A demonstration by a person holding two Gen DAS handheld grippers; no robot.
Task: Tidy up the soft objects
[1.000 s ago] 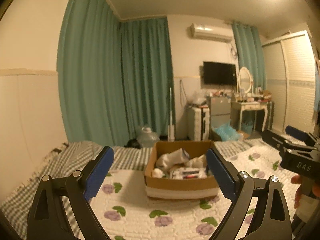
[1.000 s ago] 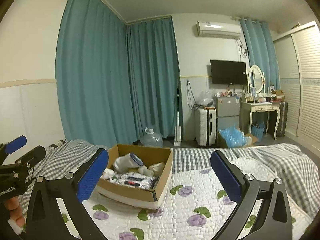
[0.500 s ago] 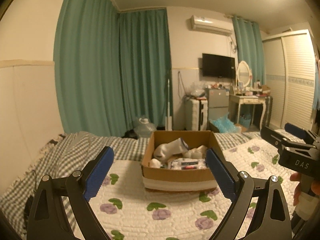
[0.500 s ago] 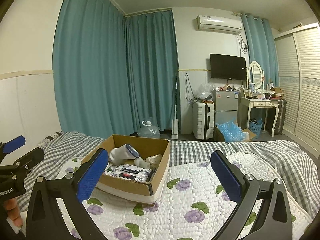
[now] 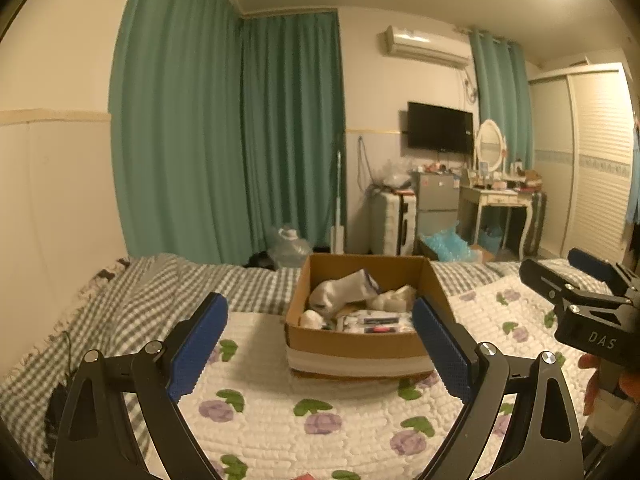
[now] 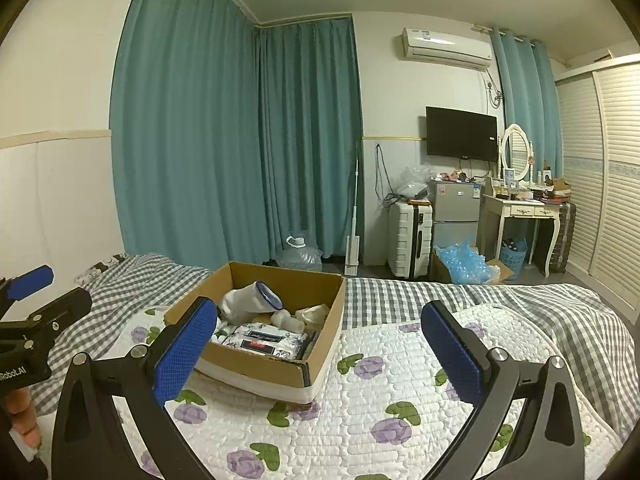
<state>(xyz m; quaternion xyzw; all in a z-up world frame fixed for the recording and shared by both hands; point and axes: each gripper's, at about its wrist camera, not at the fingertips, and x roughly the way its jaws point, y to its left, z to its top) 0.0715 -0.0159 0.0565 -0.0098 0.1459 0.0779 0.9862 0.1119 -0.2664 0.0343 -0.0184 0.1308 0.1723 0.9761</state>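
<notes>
An open cardboard box (image 5: 352, 346) sits on the flowered quilt (image 5: 280, 412) of a bed; it also shows in the right wrist view (image 6: 260, 364). Inside lie a grey-white sock (image 5: 340, 292) (image 6: 248, 300), a beige soft item (image 5: 394, 296) (image 6: 314, 312) and a patterned soft pack (image 5: 376, 322) (image 6: 264, 340). My left gripper (image 5: 320, 346) is open and empty, held above the quilt in front of the box. My right gripper (image 6: 318, 350) is open and empty, to the right of the box. Each gripper shows at the edge of the other's view.
A grey checked blanket (image 6: 500, 300) covers the bed's far side. Beyond the bed stand teal curtains (image 6: 240, 140), a white suitcase (image 6: 410, 240), a small fridge (image 6: 456, 212), a dressing table (image 6: 524, 212) and a water jug (image 6: 300, 254). A wall runs along the left.
Both cameras have tilted and drawn back slightly, so the box sits lower and more quilt shows in front. Both grippers stay open and empty.
</notes>
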